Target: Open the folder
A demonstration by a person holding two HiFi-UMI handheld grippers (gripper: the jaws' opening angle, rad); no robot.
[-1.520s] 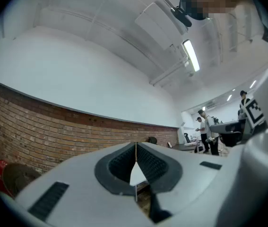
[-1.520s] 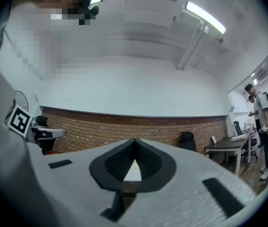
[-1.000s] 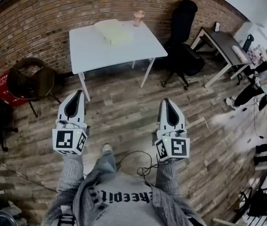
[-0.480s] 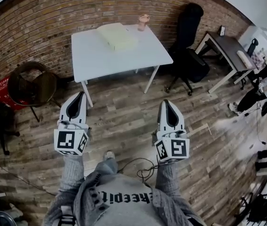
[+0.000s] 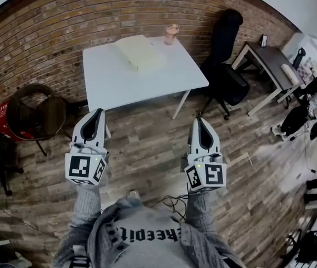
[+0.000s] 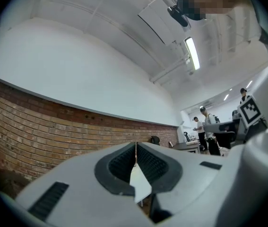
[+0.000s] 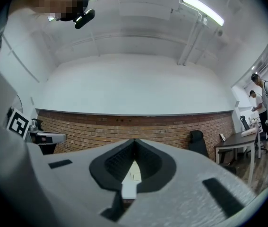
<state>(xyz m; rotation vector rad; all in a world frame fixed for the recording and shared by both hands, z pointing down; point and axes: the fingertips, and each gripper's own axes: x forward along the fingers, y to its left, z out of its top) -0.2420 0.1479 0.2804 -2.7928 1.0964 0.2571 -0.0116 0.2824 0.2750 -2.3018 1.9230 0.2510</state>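
A pale yellow folder (image 5: 137, 51) lies flat and closed on the far part of a white table (image 5: 119, 77) by the brick wall. My left gripper (image 5: 95, 113) is held over the wooden floor, short of the table's near edge, jaws shut with nothing in them. My right gripper (image 5: 199, 120) hangs level with it to the right, also shut and empty. Both point toward the table. In the left gripper view the shut tips (image 6: 135, 144) frame a sliver of the table (image 6: 139, 182). In the right gripper view the table and folder (image 7: 134, 175) peek under the shut tips (image 7: 134, 141).
A pink cup (image 5: 171, 33) stands on the table beside the folder. A black office chair (image 5: 223, 49) sits right of the table, a dark desk (image 5: 270, 57) further right. A round dark chair (image 5: 35, 110) and red crate (image 5: 3, 114) are at left. A cable (image 5: 172, 201) lies by my feet.
The table and folder have drawn closer in the head view as I walk toward them. Both grippers keep their pose, shut and side by side.
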